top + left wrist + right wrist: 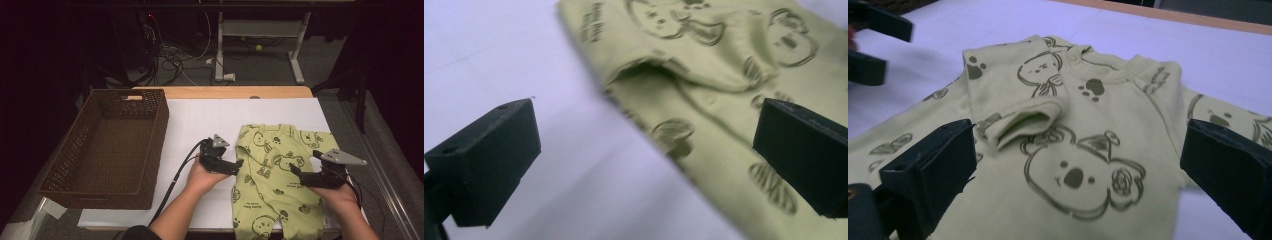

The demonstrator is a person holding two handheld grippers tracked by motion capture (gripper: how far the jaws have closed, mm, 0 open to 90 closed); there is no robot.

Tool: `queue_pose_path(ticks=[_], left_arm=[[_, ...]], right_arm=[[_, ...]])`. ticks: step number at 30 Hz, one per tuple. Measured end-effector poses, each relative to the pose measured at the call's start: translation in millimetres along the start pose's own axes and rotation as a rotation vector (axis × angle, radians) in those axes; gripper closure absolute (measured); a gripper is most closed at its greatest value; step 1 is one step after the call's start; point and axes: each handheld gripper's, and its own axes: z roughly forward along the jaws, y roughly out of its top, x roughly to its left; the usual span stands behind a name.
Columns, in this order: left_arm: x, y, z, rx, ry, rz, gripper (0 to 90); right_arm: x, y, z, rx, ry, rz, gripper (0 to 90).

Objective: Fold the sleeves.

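Note:
A light green baby suit [280, 170] printed with koalas lies flat on the white sheet [200, 125], neck toward the far side. One sleeve [1013, 95] is folded across the chest, and its open cuff [644, 70] faces the suit's left edge. My left gripper [239, 165] hovers at that left edge, jaws wide apart and empty. In the left gripper view, the left gripper [646, 120] has one jaw over the sheet and one over the cloth. My right gripper [295, 172] is open above the suit's right half, and the right gripper [1078, 135] straddles the chest without touching it.
A brown wicker basket [155, 145] stands at the left of the table, with nothing inside that I can see. The wooden table edge [220, 92] runs along the far side. Cables and a desk frame lie on the dark floor beyond.

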Motion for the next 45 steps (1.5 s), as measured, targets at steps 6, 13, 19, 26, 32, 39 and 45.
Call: queue_pose_path(ticks=[6,13,19,26,32,39,45], left_arm=[[9.8,-24.9,-31.8,0.006,0.023,-0.014,0.0],[4.8,-50.1,-51.0,-0.008,0.014,-0.009,0.0],[-0.4,-66.3,-54.4,-0.024,-0.029,-0.017,0.0],[-1.2,-65.5,-52.1,-0.034,-0.021,-0.013,0.0],[-1.8,-65.8,-53.6,-0.051,-0.031,-0.007,0.0],[-0.6,-66.7,-52.5,-0.052,-0.052,-0.014,0.0],[-0.8,-67.1,-52.2,-0.052,-0.055,-0.017,0.0]], right_arm=[[4.5,19.3,31.7,0.03,0.014,-0.04,4.2],[7.2,31.2,61.7,0.081,0.032,-0.028,18.6],[8.5,23.4,65.2,0.118,0.051,0.021,47.5],[8.3,14.7,66.6,0.175,0.034,0.015,51.0],[4.9,8.4,68.1,0.217,0.05,0.029,56.5],[10.8,6.4,68.3,0.229,0.058,-0.027,67.1],[12.5,6.5,67.6,0.217,0.054,-0.057,81.0]])
